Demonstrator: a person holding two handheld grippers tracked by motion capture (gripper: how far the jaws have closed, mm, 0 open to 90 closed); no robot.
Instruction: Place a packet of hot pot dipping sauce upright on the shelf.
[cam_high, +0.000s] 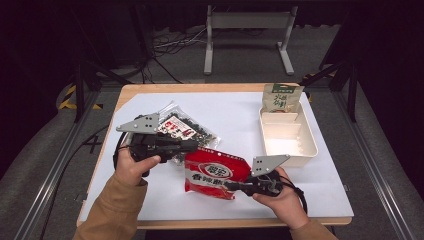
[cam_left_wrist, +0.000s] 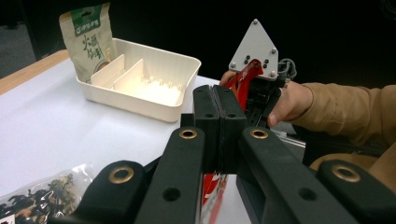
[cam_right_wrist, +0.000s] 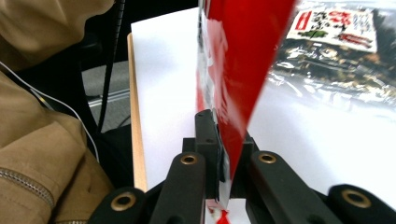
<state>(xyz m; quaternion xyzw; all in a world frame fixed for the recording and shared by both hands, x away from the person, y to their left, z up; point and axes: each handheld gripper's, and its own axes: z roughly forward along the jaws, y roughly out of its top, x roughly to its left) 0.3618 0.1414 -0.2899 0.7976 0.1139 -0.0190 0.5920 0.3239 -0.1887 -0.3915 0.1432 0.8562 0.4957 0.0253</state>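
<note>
While both grippers clamp the red snack bag (cam_high: 216, 172) | nearby: one clear bag of dark dried food (cam_high: 186, 128), one divided cream tray (cam_high: 291, 150), one green pouch (cam_high: 281, 98)

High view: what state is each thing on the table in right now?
Red bag: lifted, gripped at both edges.
Left gripper: shut on red bag.
Right gripper: shut on red bag.
Clear bag: sealed, lying flat.
Tray: open, a green bag standing in its far compartment.

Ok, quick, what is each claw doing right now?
Left claw: closed on the top edge of the red packet.
Right claw: closed on the same red packet's other edge.
</note>
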